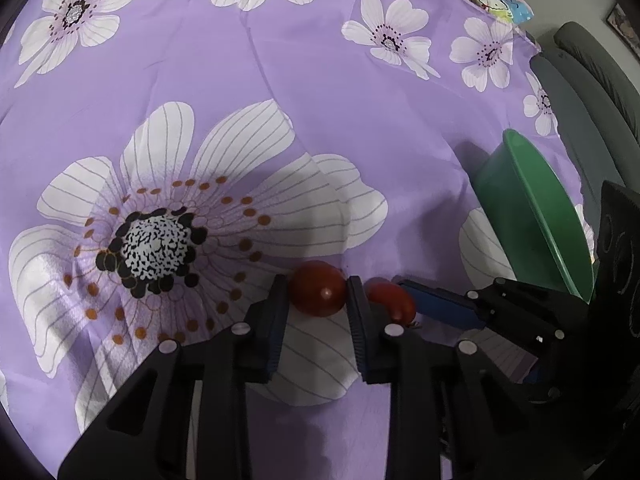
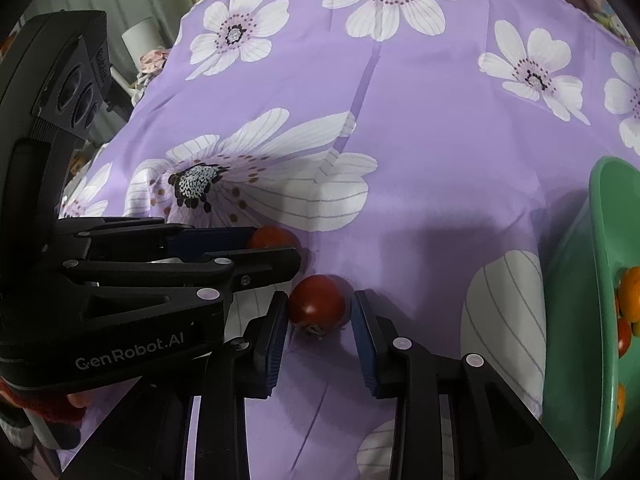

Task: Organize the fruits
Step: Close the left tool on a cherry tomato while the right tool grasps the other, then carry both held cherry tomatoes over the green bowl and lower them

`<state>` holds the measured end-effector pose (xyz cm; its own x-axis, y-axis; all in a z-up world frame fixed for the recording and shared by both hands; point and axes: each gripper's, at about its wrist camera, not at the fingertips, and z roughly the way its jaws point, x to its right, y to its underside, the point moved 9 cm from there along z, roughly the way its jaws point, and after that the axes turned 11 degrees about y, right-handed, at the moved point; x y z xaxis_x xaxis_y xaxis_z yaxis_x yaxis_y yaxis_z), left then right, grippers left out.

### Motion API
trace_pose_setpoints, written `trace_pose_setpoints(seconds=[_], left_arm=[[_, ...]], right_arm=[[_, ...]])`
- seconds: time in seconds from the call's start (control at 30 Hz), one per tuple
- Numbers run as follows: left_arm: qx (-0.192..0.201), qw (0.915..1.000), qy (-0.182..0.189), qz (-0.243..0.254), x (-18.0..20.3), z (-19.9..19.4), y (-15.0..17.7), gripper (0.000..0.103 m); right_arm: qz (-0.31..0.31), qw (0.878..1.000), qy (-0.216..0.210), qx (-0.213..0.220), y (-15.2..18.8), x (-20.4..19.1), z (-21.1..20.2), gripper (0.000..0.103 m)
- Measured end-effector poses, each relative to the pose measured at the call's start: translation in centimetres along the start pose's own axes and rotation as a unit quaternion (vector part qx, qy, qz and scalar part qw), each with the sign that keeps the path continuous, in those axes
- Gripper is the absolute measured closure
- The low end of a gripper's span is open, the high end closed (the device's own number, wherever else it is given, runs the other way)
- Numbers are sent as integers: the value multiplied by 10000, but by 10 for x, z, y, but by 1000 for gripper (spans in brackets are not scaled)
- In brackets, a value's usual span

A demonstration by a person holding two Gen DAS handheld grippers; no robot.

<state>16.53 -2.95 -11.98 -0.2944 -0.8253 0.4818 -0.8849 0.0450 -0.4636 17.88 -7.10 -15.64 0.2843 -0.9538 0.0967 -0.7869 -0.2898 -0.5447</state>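
1. Basically two grippers working side by side on a purple flowered cloth (image 1: 320,92) covering the surface
2. Left gripper (image 1: 317,290) jaws narrow, pads pressed on both sides of a red tomato (image 1: 318,288) that sits on the cloth at the edge of the big white flower print
3. Right gripper (image 2: 320,306) jaws narrow too, closed on a second red tomato (image 2: 316,304); left pad touching it, right pad at its side, stem end facing the camera, fruit down on the cloth
4. From the left wrist view the second tomato shows just right of the left gripper's right finger, touching it or nearly, can't tell which
5. From the right wrist view the left gripper comes in from the left edge, the first tomato visible at its tips, just beside and behind the second one
6. Green bowl (image 1: 532,216) stands near the right edge of the cloth, right of both grippers, apart from them
7. Inside the bowl, right wrist view: orange fruit (image 2: 630,292) and a red fruit (image 2: 623,336) against the wall, mostly cut off by the frame edge
8. Grey sofa (image 1: 588,80) beyond the right edge of the cloth
9. White cup (image 2: 142,38) past the far left corner of the cloth, blurry
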Motion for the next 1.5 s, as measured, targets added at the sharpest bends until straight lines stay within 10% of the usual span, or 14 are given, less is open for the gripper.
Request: trace_pose_setpoints(seconds=[1.5], left_arm=[[673,9970,-258,-270,27,-83,54,75]], right_arm=[[138,9981,-417,426,35,-17,-84,73]])
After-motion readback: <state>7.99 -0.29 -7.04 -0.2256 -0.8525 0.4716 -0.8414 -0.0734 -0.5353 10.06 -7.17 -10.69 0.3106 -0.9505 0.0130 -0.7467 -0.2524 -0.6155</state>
